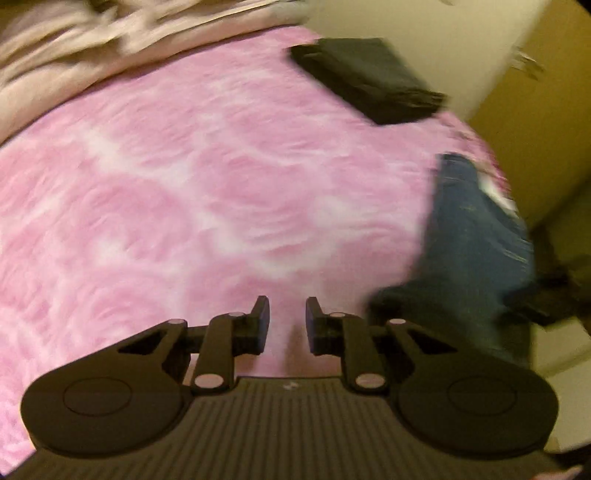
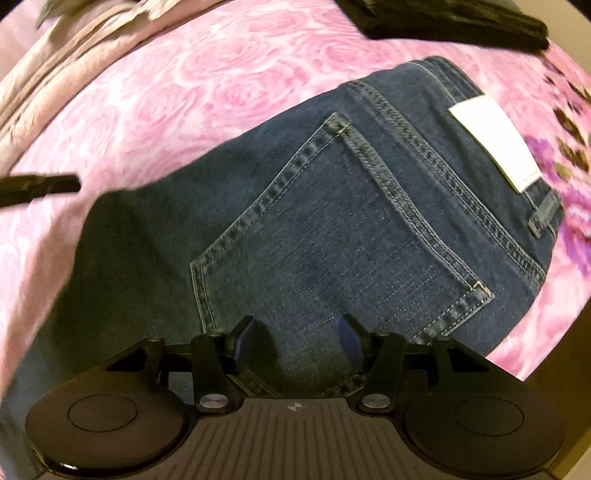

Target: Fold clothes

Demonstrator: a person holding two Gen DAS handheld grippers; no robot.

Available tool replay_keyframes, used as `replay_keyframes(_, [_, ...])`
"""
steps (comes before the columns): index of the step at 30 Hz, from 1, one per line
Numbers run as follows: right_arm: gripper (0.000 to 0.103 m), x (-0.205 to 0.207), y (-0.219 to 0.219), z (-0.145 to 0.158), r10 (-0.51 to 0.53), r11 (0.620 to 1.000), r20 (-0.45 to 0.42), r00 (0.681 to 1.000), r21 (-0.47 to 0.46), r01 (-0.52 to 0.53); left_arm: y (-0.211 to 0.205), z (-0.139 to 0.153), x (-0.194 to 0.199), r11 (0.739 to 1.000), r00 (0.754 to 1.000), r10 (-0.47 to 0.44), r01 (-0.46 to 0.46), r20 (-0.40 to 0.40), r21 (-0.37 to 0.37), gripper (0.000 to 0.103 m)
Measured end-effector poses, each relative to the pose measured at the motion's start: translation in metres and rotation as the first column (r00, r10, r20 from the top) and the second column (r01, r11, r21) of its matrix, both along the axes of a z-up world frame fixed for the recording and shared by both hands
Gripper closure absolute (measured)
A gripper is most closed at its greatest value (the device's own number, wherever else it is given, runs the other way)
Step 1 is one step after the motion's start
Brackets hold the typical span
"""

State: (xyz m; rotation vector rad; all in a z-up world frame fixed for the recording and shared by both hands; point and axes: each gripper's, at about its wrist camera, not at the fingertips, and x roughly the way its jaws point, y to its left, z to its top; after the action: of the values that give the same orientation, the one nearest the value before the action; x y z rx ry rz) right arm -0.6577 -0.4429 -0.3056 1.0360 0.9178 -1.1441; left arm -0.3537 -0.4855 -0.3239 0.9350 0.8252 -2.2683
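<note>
Folded dark blue jeans (image 2: 332, 221) lie on the pink rose-patterned bedspread (image 2: 207, 92), back pocket and white waistband label (image 2: 495, 144) facing up. My right gripper (image 2: 299, 332) is open, its fingers spread just above the jeans below the pocket, holding nothing. My left gripper (image 1: 287, 321) is open and empty over the bare bedspread (image 1: 184, 192); the jeans (image 1: 469, 236) lie to its right near the bed edge. A finger of the left gripper shows in the right wrist view (image 2: 40, 186) at the left.
A folded black garment (image 1: 365, 77) lies at the far right of the bed, also at the top of the right wrist view (image 2: 450, 18). A crumpled beige-pink blanket (image 1: 92, 48) is piled at the far left. Cardboard boxes (image 1: 546, 110) stand beyond the bed's right edge.
</note>
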Motion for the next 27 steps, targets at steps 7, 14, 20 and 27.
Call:
replay_keyframes(7, [0.049, -0.004, -0.039, 0.012, 0.053, 0.986, -0.001, 0.999, -0.157, -0.053, 0.043, -0.007, -0.075, 0.981, 0.981, -0.195, 0.195, -0.007, 0.013, 0.084])
replay_keyframes(14, [0.049, -0.082, -0.098, -0.005, -0.084, 0.979, 0.005, 0.996, -0.186, 0.084, 0.038, -0.032, -0.065, 0.994, 0.989, -0.103, 0.099, 0.109, 0.041, 0.097])
replay_keyframes(20, [0.038, -0.089, -0.061, 0.007, -0.096, 0.979, 0.019, 0.995, -0.177, 0.098, 0.055, -0.019, -0.081, 0.997, 0.976, -0.074, 0.066, 0.204, 0.047, 0.091])
replay_keyframes(27, [0.037, -0.106, -0.029, 0.022, -0.078, 0.982, 0.09, 0.993, -0.165, 0.092, 0.087, -0.005, -0.074, 0.999, 0.95, 0.031, -0.038, 0.312, 0.017, 0.09])
